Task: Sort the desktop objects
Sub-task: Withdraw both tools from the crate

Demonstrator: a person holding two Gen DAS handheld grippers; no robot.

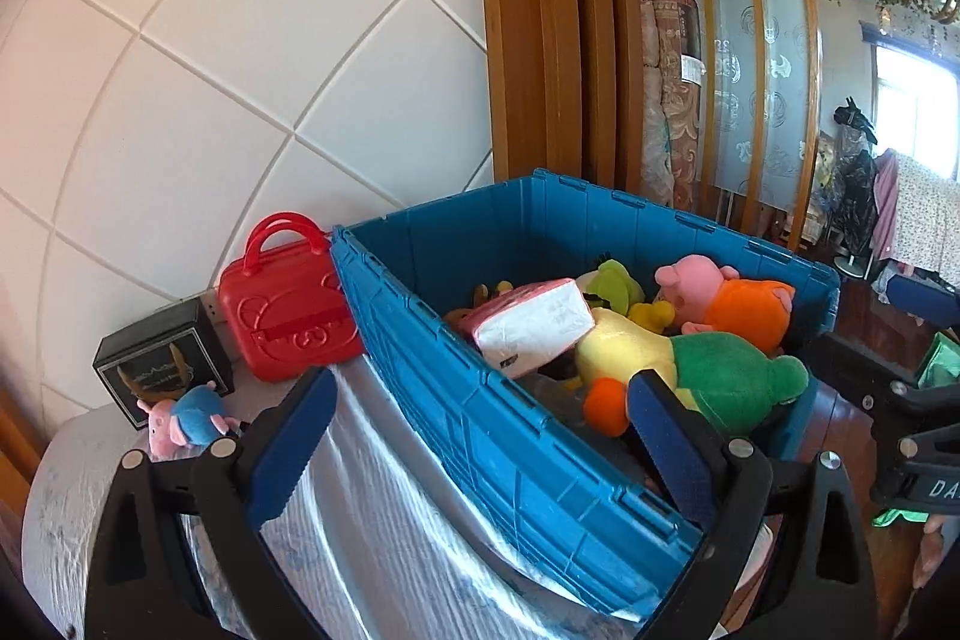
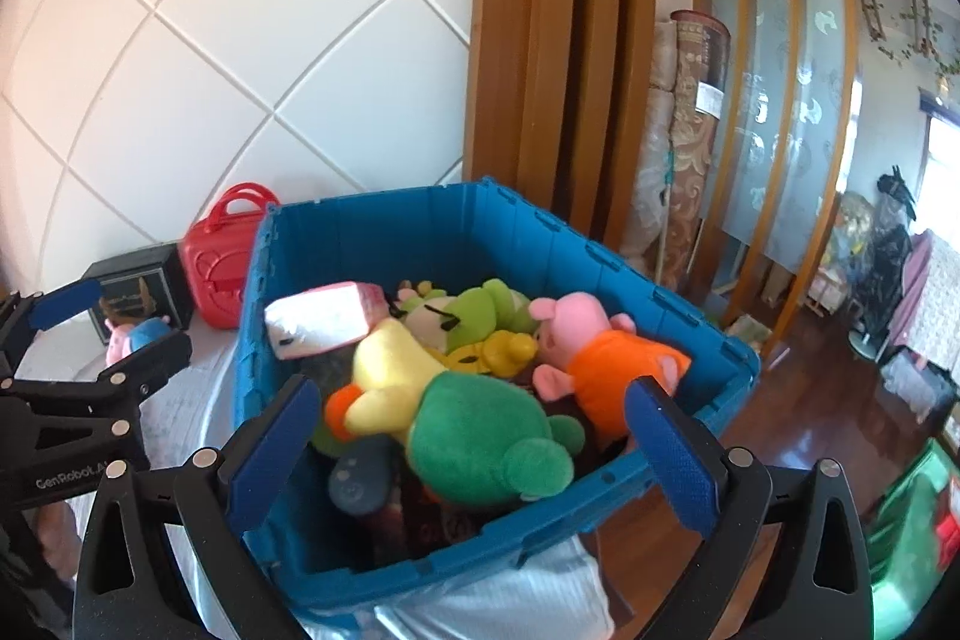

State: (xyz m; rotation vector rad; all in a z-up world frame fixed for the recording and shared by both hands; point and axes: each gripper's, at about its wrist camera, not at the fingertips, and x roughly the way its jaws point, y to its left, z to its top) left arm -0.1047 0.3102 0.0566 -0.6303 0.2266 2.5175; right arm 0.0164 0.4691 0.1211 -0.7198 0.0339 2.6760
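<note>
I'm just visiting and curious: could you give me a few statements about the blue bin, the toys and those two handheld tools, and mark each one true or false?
1. Both tools are open and hold nothing. True: the left tool and the right tool are each spread wide.
2. The blue bin is empty. False: it holds plush toys and a tissue pack.
3. The red toy case lies inside the bin. False: it stands outside, beside the bin, against the wall.
4. A small pig plush in blue lies outside the bin, before a black box. True.
5. The pig plush in orange is in the bin. True.
</note>
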